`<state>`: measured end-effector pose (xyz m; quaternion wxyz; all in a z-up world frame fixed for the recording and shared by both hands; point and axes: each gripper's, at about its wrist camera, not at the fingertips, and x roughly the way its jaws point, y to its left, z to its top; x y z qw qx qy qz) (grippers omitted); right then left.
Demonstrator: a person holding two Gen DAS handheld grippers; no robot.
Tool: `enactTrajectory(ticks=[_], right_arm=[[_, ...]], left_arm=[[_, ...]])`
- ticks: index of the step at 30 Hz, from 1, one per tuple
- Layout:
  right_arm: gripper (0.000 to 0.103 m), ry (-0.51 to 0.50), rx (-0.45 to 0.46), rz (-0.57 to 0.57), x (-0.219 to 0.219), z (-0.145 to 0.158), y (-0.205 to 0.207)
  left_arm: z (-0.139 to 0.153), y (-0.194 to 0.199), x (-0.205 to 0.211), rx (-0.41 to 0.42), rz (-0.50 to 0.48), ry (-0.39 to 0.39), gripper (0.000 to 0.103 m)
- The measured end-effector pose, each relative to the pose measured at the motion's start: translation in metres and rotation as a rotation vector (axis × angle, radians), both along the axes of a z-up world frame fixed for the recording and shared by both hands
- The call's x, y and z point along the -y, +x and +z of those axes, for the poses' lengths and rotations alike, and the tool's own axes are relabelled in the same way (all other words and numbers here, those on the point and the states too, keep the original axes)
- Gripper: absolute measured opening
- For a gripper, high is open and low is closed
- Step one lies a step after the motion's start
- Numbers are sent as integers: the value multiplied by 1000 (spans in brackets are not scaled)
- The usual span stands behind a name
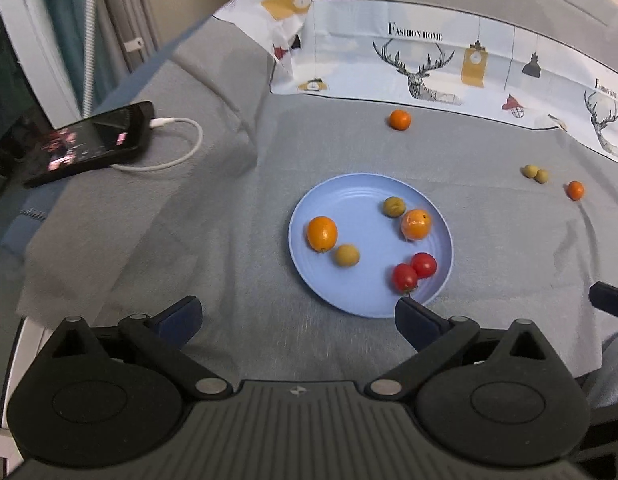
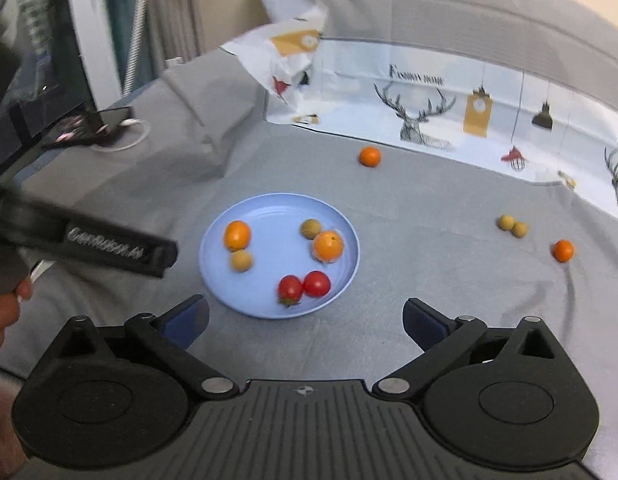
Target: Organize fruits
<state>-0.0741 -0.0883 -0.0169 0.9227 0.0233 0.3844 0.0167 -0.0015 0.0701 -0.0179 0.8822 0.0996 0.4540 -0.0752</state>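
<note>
Fruits: six lie on the blue plate, tomatoes at 5 o'clock. Left gripper and right gripper gape wide, empty.

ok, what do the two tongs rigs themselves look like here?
Both match: left tongs and right tongs have a ribbed dark grey body with a small crosshair mark, black linkage arms on silver pivots, round black side housings and dark blue fingers. The right wrist view shows blurred white lettering along the left unit's side.

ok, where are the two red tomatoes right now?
On the blue plate, touching each other at its near right rim in the left wrist view: tomatoes, below the wrapped orange fruit.
</note>
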Motion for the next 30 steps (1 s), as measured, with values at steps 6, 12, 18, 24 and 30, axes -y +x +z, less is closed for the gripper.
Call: enactTrajectory(ticks=[6,12,18,24,30], right_arm=[[102,-51,101,-10,-9,23,-37],[102,-61,153,-9,-13,36,-67],[102,-68,198,-19,-15,46,-87],[102,-70,221,-23,-15,51,-99],[102,-71,230,-25,-17,53,-99]], left_arm=[[11,-39,-3,40,-6,-11,103],[28,-65,-4,95,-15,-28,103],[40,-83,0,140,-37,-30,103],[47,-92,2,161,-37,-33,103],[49,-94,1,170,-37,-33,103]])
